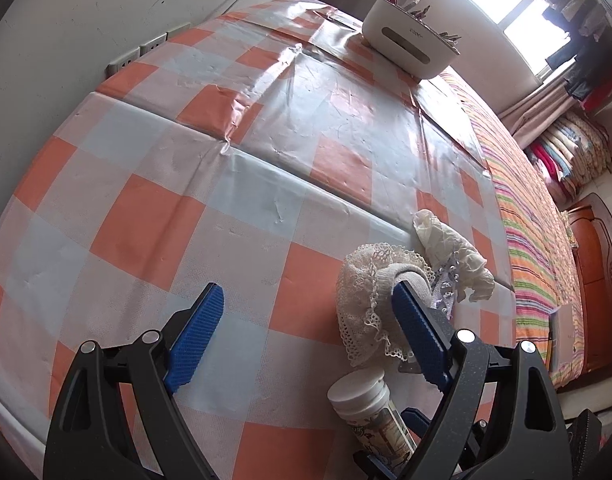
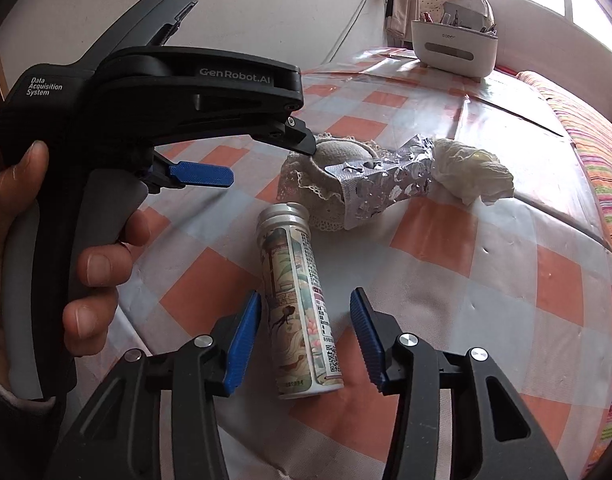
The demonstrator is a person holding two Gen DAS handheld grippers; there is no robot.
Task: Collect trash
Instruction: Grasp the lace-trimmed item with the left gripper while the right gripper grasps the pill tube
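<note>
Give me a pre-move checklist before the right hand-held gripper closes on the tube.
1. Right hand-held gripper open: ok, jaws spread wide.
2. Tube between its fingers: ok, lying on its side between them.
3. Fingers touching the tube: cannot tell; gaps show on both sides.
4. Tube free of other trash: ok, the foil pack and lace sock lie beyond its cap.
5. Left hand-held gripper out of the way: not ok, it hovers open close by, one finger at the sock.
6. Bin reachable: cannot tell; the white container sits at the table's far end.
</note>
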